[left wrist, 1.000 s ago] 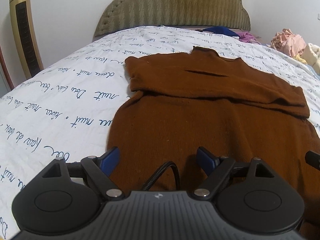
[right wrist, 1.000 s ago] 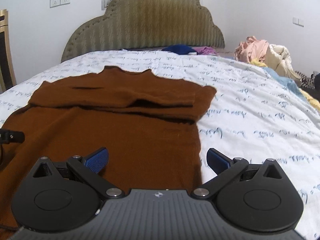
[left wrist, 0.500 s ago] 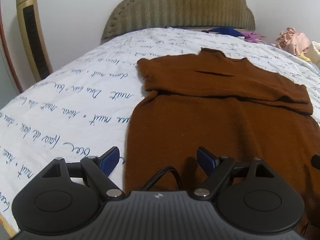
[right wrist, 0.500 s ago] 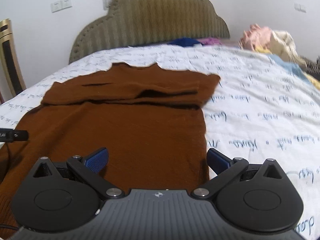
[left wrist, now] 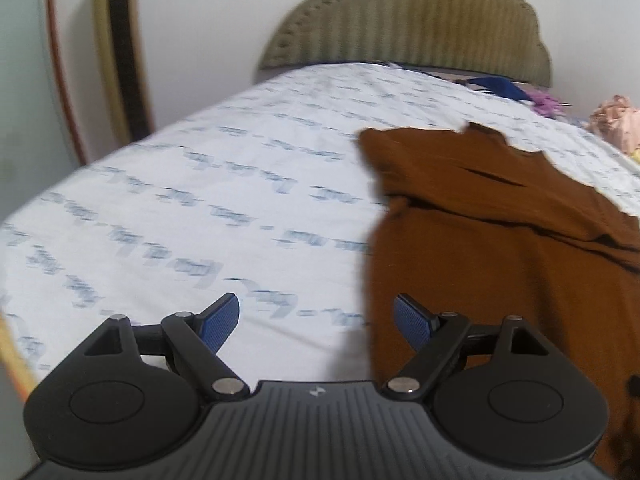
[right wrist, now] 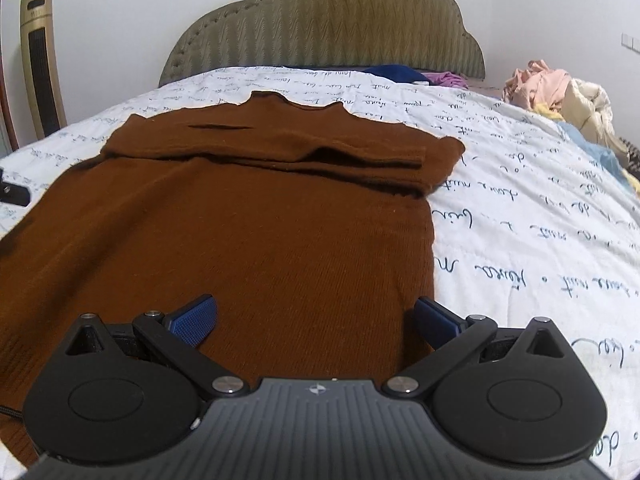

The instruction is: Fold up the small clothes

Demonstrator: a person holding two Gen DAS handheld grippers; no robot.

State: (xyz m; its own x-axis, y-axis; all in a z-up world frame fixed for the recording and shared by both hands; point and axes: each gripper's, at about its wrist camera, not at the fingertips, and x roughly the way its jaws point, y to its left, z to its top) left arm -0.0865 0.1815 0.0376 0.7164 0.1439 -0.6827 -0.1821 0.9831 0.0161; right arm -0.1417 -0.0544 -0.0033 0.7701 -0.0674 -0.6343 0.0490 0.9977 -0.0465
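A brown knit sweater (right wrist: 248, 220) lies flat on the bed, its sleeves folded across the chest. In the left wrist view the sweater (left wrist: 500, 240) fills the right side. My left gripper (left wrist: 316, 322) is open and empty, above the sheet at the sweater's left edge near the hem. My right gripper (right wrist: 316, 320) is open and empty, above the sweater's lower right part, its right finger near the right edge. A tip of the left gripper (right wrist: 14, 194) shows at the far left of the right wrist view.
The bed has a white sheet with blue script (right wrist: 520, 208) and an olive padded headboard (right wrist: 324, 24). A pile of pink and cream clothes (right wrist: 556, 96) lies at the right. Blue and purple garments (right wrist: 404, 74) lie by the headboard. A gold tower fan (left wrist: 120, 52) stands left.
My left gripper has swung left, off the sweater's middle to its left edge. My right gripper has pulled back slightly and stays over the lower right part. Both stay open.
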